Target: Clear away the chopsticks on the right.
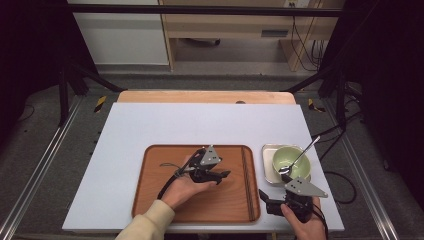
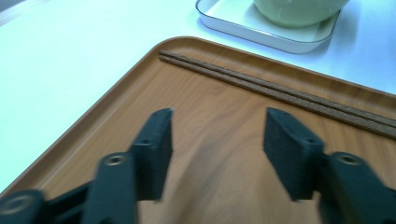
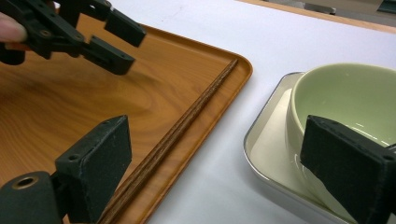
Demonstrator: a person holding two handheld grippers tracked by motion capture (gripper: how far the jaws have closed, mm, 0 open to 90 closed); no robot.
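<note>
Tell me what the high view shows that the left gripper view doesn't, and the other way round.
High view: the spoon leaning in the green bowl, the right gripper near the table's front edge, the person's hands, and the floor and furniture beyond the table. Left gripper view: a close look between the left gripper's two open pads, with nothing held between them. Both: the wooden tray, the chopsticks lying along its edge, the white dish under the bowl.

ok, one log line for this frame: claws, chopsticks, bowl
left claw: open, empty, over wooden tray | right claw: open, empty | chopsticks: on tray, right edge | bowl: in white dish, spoon inside
</note>
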